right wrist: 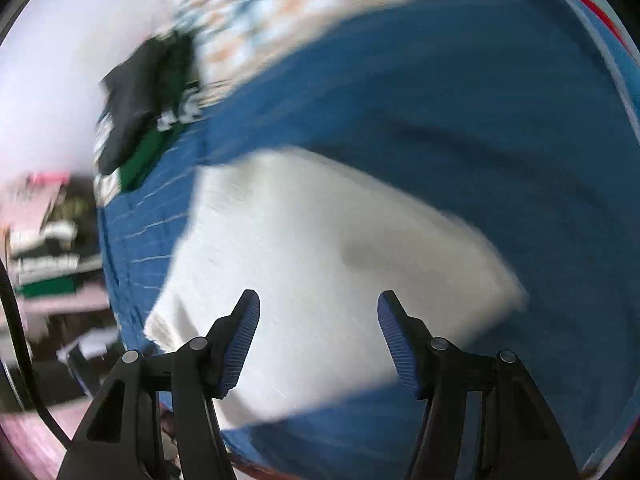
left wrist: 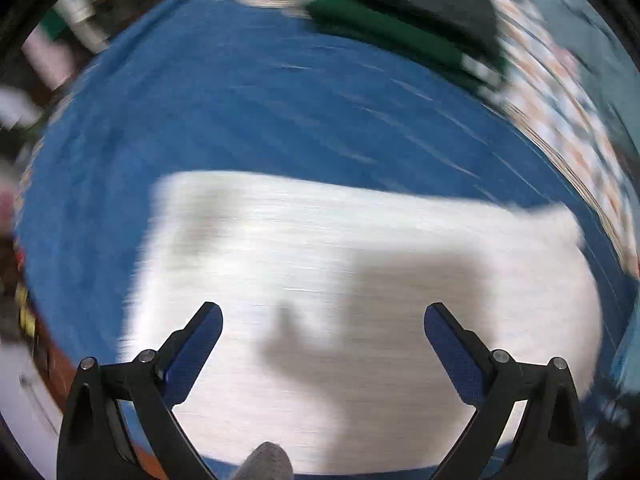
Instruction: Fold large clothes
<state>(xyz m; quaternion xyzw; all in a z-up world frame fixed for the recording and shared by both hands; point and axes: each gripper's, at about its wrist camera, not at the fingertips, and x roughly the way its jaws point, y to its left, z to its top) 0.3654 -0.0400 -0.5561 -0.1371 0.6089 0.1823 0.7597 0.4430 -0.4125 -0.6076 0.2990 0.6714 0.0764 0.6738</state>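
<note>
A white folded cloth (left wrist: 320,264) lies flat on a blue cover (left wrist: 240,112). Both views are blurred by motion. My left gripper (left wrist: 323,312) is open and empty, hovering over the near part of the white cloth, and its shadow falls on the cloth. The white cloth also shows in the right wrist view (right wrist: 312,248), lying on the blue cover (right wrist: 460,100). My right gripper (right wrist: 318,300) is open and empty above the cloth's near edge.
A folded stack of dark and green clothes (left wrist: 408,20) lies at the far side on a patterned sheet (left wrist: 560,120); it also shows in the right wrist view (right wrist: 148,104). Cluttered shelves (right wrist: 44,248) stand at the left, beyond the bed's edge.
</note>
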